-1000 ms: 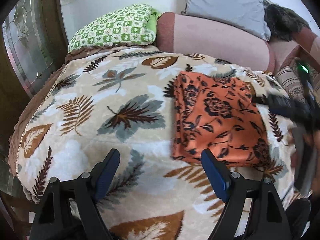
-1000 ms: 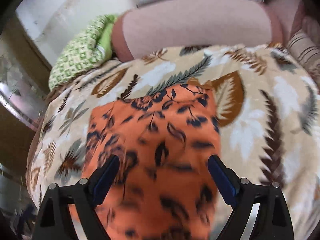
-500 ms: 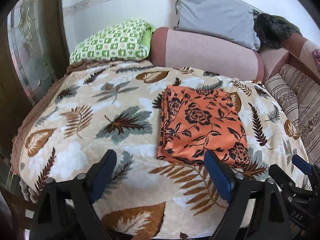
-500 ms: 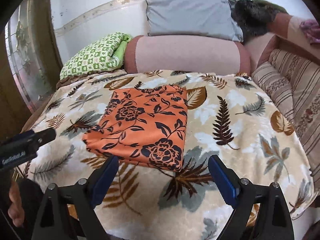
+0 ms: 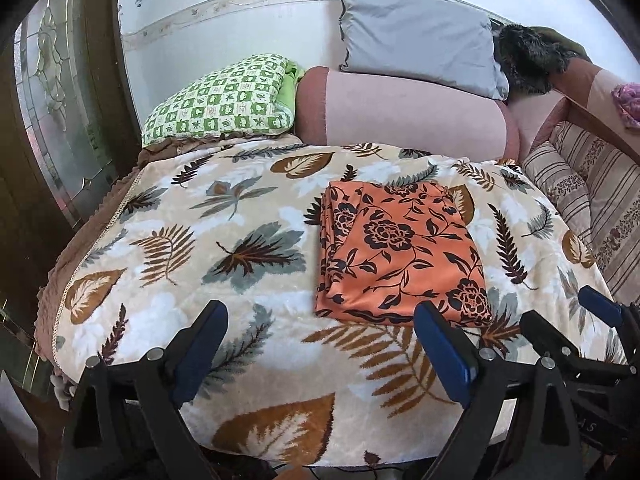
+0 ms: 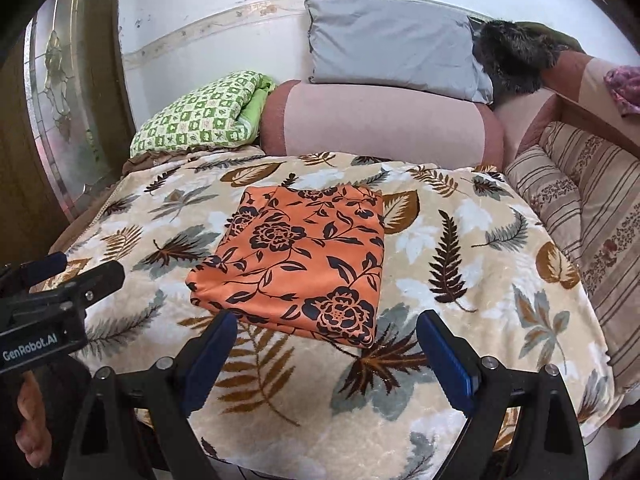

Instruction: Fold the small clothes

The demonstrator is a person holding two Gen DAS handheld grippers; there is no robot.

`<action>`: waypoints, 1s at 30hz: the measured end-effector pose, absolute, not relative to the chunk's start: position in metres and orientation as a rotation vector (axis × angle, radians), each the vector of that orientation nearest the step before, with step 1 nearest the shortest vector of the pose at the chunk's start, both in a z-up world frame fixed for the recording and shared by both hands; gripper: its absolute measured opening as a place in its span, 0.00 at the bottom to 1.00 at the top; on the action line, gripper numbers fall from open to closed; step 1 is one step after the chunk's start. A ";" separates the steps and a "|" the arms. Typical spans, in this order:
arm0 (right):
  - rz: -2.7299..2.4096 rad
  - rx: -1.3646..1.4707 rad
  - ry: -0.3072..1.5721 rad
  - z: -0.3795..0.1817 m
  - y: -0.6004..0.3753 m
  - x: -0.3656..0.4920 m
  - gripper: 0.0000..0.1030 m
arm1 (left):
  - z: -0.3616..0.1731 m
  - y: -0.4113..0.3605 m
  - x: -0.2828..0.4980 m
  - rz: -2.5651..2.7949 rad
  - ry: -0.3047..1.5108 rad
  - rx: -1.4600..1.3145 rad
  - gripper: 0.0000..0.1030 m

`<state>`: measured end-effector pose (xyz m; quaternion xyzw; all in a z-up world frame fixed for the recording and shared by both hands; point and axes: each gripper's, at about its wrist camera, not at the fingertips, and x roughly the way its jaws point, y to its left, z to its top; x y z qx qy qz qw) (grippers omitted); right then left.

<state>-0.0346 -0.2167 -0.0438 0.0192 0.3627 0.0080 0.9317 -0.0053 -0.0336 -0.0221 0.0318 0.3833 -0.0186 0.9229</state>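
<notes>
Left gripper (image 5: 320, 354), right gripper (image 6: 326, 358): black triangular frames, silver screws, blue pads on fingers (image 5: 440, 350). White "GenRobot.AI" lettering on left gripper's black body. Bare hand (image 6: 30, 424) beneath it.

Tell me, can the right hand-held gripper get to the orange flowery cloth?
Probably yes. The right hand-held gripper is open and empty, and the orange cloth lies folded on the blanket just ahead with nothing between.

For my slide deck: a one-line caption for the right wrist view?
Folded orange floral cloth lies on the leaf-print blanket, right gripper open above it.
</notes>
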 end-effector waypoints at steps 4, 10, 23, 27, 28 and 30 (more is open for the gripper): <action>0.010 0.033 0.741 -0.039 -0.216 -0.032 0.90 | -0.020 -0.031 -0.006 -0.031 0.791 0.064 0.91; 0.014 0.030 0.748 -0.036 -0.216 -0.029 0.90 | -0.018 -0.029 -0.005 -0.034 0.802 0.068 0.91; 0.023 0.021 0.752 -0.037 -0.216 -0.023 0.90 | -0.016 -0.026 -0.001 -0.054 0.818 0.034 0.92; 0.027 0.020 0.751 -0.037 -0.216 -0.023 0.90 | -0.016 -0.025 0.001 -0.056 0.822 0.027 0.92; 0.029 0.018 0.752 -0.037 -0.217 -0.022 0.90 | -0.015 -0.026 0.001 -0.057 0.823 0.027 0.92; 0.032 0.018 0.752 -0.037 -0.217 -0.022 0.90 | -0.015 -0.026 0.001 -0.058 0.821 0.029 0.92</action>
